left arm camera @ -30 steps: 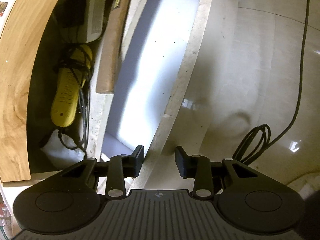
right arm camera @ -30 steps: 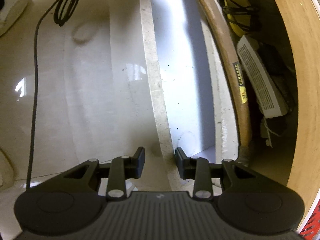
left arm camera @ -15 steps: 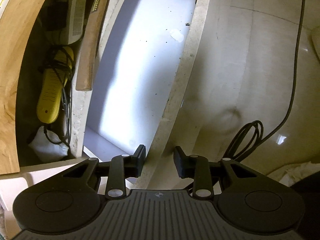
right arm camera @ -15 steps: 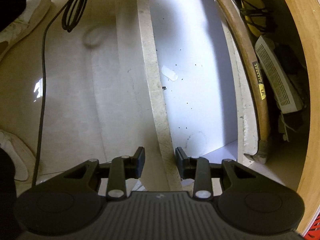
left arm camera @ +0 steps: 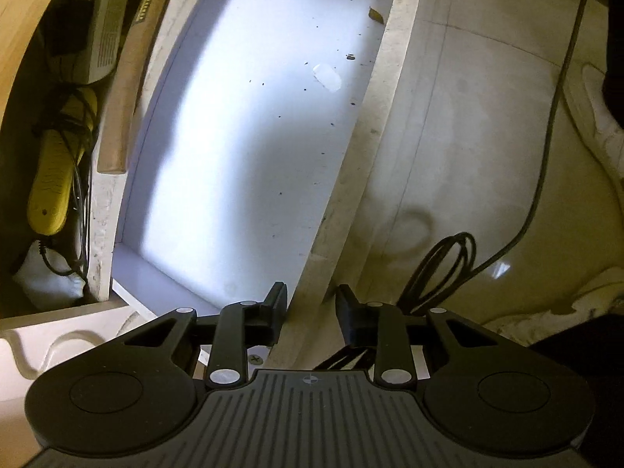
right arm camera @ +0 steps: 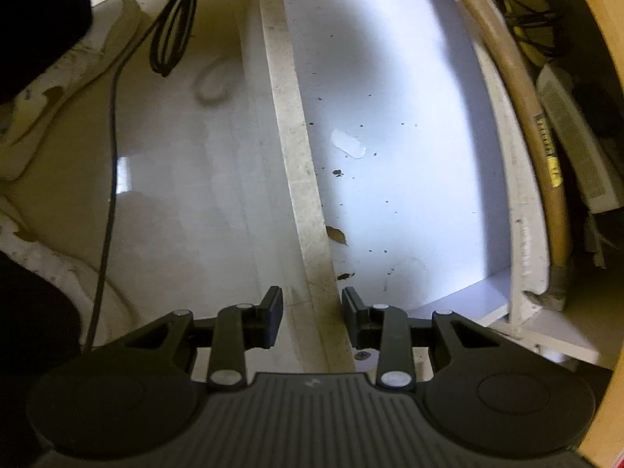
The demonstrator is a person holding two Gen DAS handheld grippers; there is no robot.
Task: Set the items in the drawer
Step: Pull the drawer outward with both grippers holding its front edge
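A white drawer [left arm camera: 241, 148] stands pulled out, its bottom bare except for specks, a dry leaf and a small white scrap [left arm camera: 327, 77]. Its pale front panel [left arm camera: 351, 179] runs between the jaws of both grippers. My left gripper [left arm camera: 310, 314] straddles the panel near one end; whether the pads touch it I cannot tell. My right gripper [right arm camera: 311, 314] straddles the same panel [right arm camera: 296, 148] near the other end. Neither holds an item. The drawer bottom also shows in the right wrist view [right arm camera: 401, 163].
Behind the drawer, inside the wooden cabinet [left arm camera: 15, 39], lie a wooden-handled hammer [left arm camera: 124, 78], a yellow device [left arm camera: 54, 179] with black cords and a white box [left arm camera: 105, 27]. A coiled black cable [left arm camera: 440, 269] lies on the tiled floor [left arm camera: 487, 156]. White shoes [right arm camera: 74, 62] stand nearby.
The drawer has slid further out of the cabinet, showing more of its white bottom and the debris. Both grippers stay astride the front panel and have moved back with it.
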